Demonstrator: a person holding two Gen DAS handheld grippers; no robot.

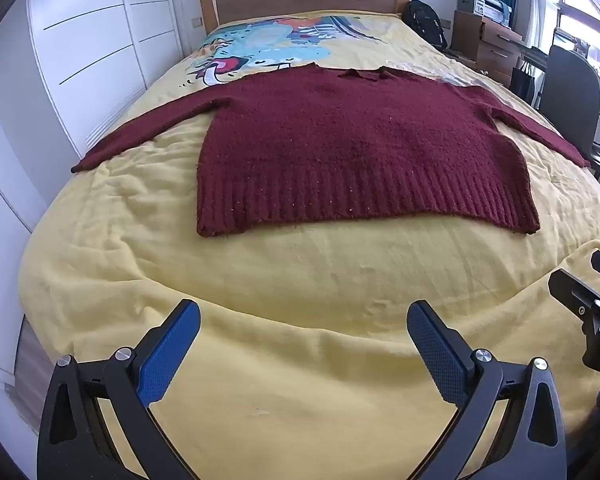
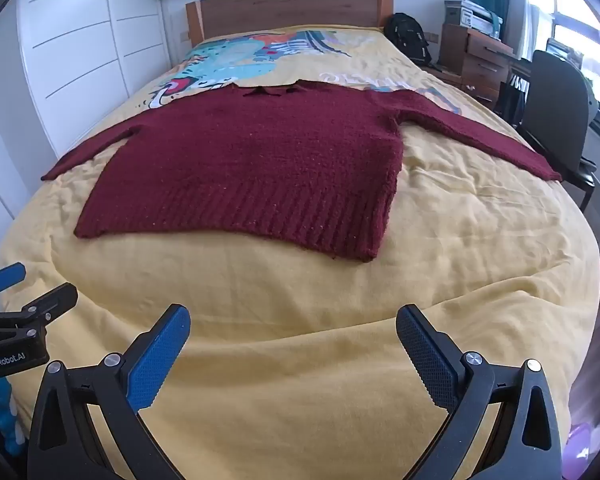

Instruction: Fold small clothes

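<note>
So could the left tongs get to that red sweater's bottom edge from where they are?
Probably yes. The left tongs are open and empty, and only bare yellow bedspread lies between them and the sweater's hem. Nothing blocks the way.

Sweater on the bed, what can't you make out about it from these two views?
- Sweater underside: hidden in both views by its own top layer against the bedspread.
- Collar: too far and small in the right wrist view to tell how it lies.
- Left sleeve cuff: too small for detail in the left wrist view.
</note>
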